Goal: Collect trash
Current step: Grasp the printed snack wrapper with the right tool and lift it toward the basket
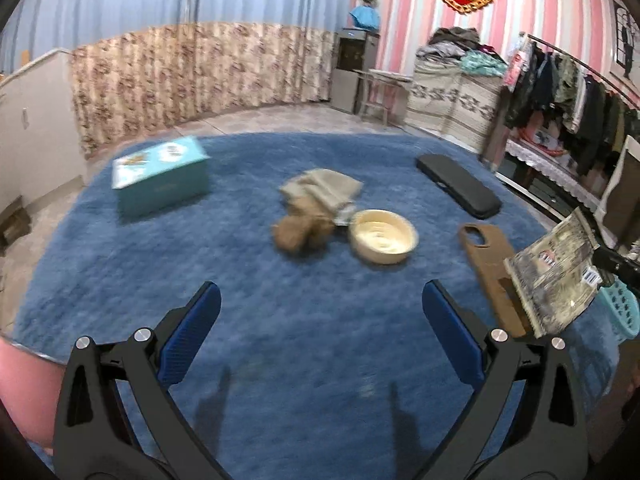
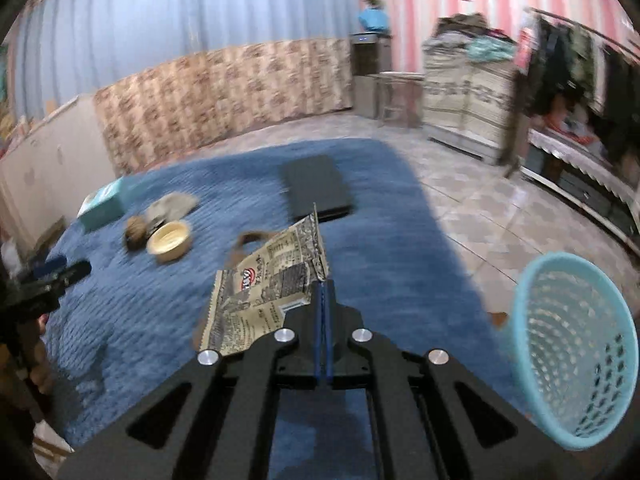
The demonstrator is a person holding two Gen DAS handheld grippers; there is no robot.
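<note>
One wrapper (image 2: 266, 286): flattened snack packet, crinkled, pale tan with dense dark print, a red-and-white logo and a barcode; jagged torn top edge
Wrapper position: lifted clear of blue rug (image 2: 168, 308), pinched by one corner, hanging out to the left of the pads
Right gripper (image 2: 324, 286): pads pressed together on the wrapper's edge
Left gripper (image 1: 320, 308): fingers spread wide, nothing between them, above the rug
Basket (image 2: 576, 352): light blue, perforated, to the right of the rug
</note>
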